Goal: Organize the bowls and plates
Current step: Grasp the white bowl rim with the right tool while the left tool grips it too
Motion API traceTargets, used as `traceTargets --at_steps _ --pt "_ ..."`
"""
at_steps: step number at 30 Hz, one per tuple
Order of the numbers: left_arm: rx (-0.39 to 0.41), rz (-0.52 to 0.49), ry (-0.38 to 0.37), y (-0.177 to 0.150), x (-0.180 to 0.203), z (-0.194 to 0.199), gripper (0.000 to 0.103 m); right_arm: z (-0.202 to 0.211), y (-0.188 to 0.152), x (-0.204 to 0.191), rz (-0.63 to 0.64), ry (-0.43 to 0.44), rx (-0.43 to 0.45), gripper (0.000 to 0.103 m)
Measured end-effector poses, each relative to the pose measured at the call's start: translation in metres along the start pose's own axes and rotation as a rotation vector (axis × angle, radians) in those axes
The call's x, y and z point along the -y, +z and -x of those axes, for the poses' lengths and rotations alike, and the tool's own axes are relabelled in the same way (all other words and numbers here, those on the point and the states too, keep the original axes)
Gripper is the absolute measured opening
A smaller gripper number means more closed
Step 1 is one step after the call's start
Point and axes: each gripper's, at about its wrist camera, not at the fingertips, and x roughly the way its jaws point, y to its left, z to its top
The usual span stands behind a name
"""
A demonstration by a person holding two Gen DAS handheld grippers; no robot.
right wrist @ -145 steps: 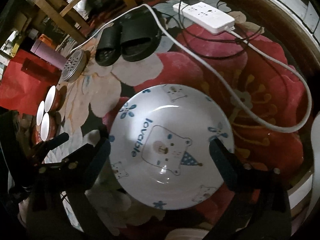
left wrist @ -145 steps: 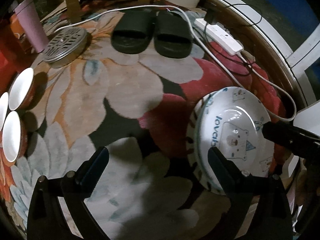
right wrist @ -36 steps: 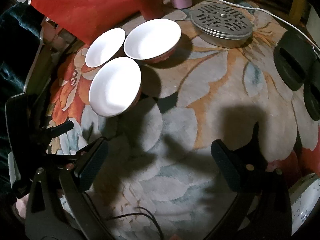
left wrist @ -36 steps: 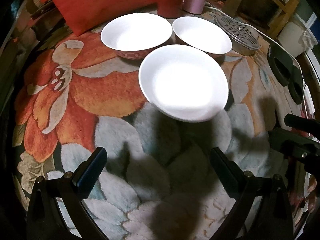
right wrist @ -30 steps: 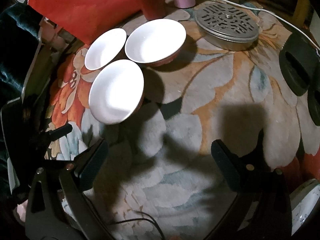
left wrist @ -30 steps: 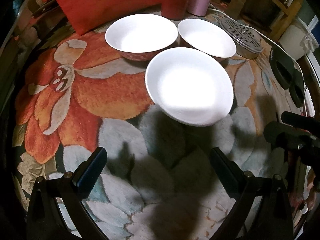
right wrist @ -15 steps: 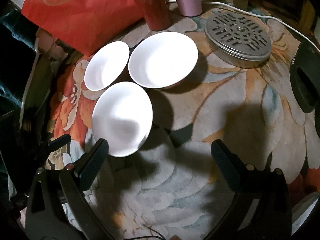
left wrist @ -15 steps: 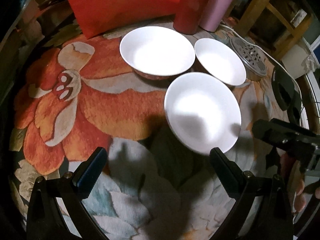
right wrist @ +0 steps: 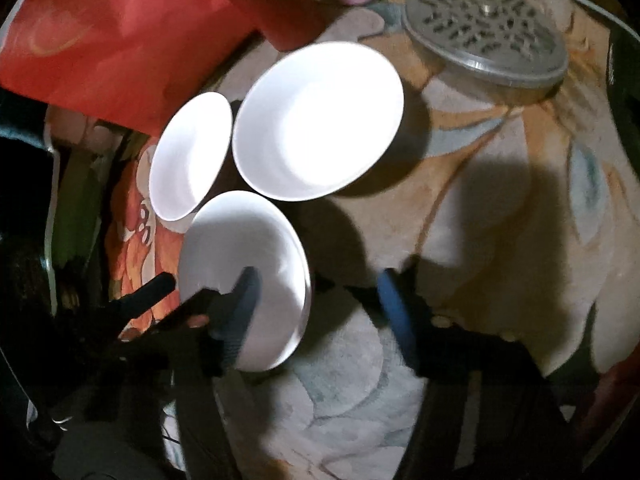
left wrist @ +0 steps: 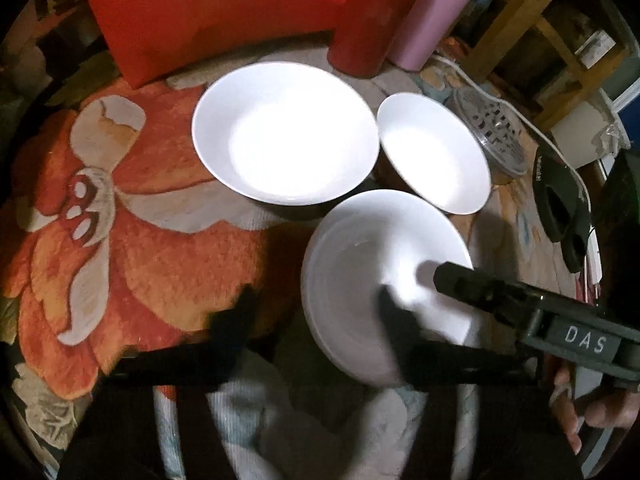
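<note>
Three white bowls sit together on a flowered rug. In the left wrist view the nearest bowl [left wrist: 372,264] lies low and right, the biggest bowl [left wrist: 284,148] behind it, a smaller bowl [left wrist: 434,158] to the right. My left gripper [left wrist: 316,320] is open, its right finger reaching over the near bowl's rim. My right gripper [right wrist: 320,300] is open too; its left finger lies inside the same near bowl [right wrist: 244,248], and it also shows in the left wrist view [left wrist: 520,304]. The two other bowls [right wrist: 320,120] [right wrist: 190,156] stand behind.
A red bag [left wrist: 208,12], a red cup [left wrist: 368,20] and a pink cup [left wrist: 436,20] stand just behind the bowls. A perforated metal lid [right wrist: 486,28] lies at the right, with black slippers [left wrist: 560,204] and a white cable beyond.
Both grippers have moved forward onto the nearest bowl. Each now has a finger over or inside its rim, where before they were short of it.
</note>
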Motion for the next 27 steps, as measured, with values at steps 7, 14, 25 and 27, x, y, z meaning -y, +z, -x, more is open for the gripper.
traceTargets --at_steps 7,14,25,27 --pt "-0.02 -0.008 -0.008 0.004 0.001 -0.015 0.014 -0.018 -0.001 -0.008 0.014 0.007 -0.044 0.019" --pt "-0.002 -0.037 -0.009 0.0 0.007 -0.008 0.011 -0.019 -0.006 -0.011 0.046 -0.036 -0.035 0.008" --pt "0.002 -0.048 0.01 -0.011 0.02 0.019 0.011 0.006 -0.021 -0.013 0.071 -0.026 -0.019 0.008" --pt "0.001 -0.053 0.016 -0.014 0.023 0.026 0.011 0.012 -0.024 -0.015 0.081 -0.028 -0.017 0.008"
